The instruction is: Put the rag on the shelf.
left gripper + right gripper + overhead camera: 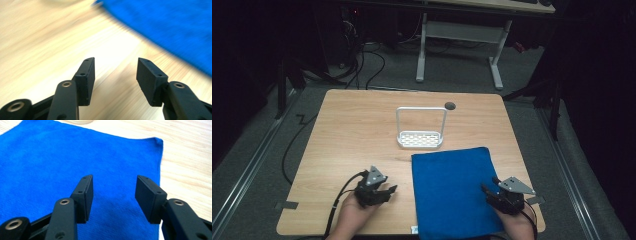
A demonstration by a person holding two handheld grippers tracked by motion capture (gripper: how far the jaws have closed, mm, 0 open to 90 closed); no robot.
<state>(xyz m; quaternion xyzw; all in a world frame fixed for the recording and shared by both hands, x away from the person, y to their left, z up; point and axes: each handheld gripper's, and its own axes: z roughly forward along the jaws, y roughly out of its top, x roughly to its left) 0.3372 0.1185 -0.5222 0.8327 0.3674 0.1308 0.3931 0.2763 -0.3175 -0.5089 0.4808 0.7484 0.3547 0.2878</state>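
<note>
Camera layout: one fixed high view and two views riding on my grippers.

The high view looks forward and down from above my side of the table [362, 125], taking in the whole top and the floor beyond. The left gripper view sits close over the wood, facing along my left gripper [115, 75] toward the edge of the blue cloth [175, 27]. The right gripper view looks along my right gripper [113, 195], low over the same cloth, which all three views share.

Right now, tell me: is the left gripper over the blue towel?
No, the left gripper is over bare wood, left of the blue towel.
</note>
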